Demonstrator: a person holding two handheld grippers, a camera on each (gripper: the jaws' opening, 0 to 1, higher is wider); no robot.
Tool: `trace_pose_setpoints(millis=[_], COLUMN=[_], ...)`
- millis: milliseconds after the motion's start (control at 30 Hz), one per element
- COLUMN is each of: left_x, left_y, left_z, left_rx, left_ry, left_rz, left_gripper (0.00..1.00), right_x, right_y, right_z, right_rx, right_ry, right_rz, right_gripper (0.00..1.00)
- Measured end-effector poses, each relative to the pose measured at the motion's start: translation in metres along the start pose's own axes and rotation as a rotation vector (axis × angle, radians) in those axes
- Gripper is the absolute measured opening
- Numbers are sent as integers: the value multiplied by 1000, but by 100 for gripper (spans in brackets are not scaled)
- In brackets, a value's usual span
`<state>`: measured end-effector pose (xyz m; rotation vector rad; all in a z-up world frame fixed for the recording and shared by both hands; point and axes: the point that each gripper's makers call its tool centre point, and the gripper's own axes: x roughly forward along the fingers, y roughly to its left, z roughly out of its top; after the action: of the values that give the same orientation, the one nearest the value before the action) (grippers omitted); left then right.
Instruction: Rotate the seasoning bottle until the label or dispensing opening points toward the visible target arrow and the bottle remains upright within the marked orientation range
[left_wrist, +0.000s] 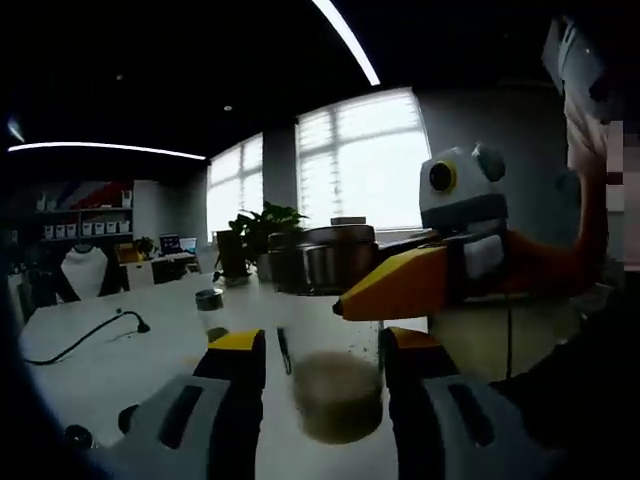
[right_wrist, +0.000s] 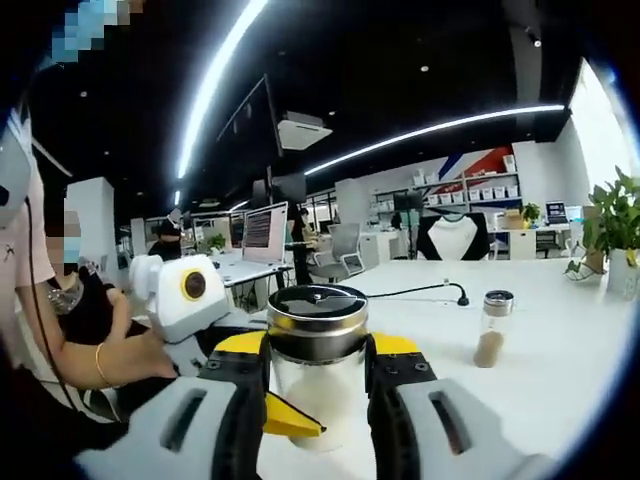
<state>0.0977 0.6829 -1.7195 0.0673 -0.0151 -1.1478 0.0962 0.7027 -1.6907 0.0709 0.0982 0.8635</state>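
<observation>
I had both the left tool (left_wrist: 322, 352) and right tool (right_wrist: 317, 358) clenched on the upright seasoning bottle (right_wrist: 316, 350) above the white surface (right_wrist: 560, 370)

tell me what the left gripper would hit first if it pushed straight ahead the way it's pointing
The bottle: it already sits between the left gripper jaws, its lower part holding brownish seasoning. The right gripper crosses just above and behind it, so that would likely come next, though depth is hard to judge.
</observation>
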Motion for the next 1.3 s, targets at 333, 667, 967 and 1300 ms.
trace_pose_setpoints(millis=[333, 667, 967, 1300], left_x=[1, 10, 9, 6], left_y=[-13, 3, 20, 24], left_z=[9, -2, -5, -6], left_rx=[-50, 67, 8, 75], left_ry=[-3, 92, 77, 74], left_rz=[-77, 190, 487, 547], left_gripper=[44, 43, 43, 43], right_x=[-5, -1, 9, 12], right_y=[8, 0, -10, -16], right_z=[6, 1, 3, 5], right_rx=[4, -82, -83, -45], right_ry=[-24, -25, -67, -104], right_rz=[46, -48, -188, -246], right_gripper=[35, 36, 36, 36])
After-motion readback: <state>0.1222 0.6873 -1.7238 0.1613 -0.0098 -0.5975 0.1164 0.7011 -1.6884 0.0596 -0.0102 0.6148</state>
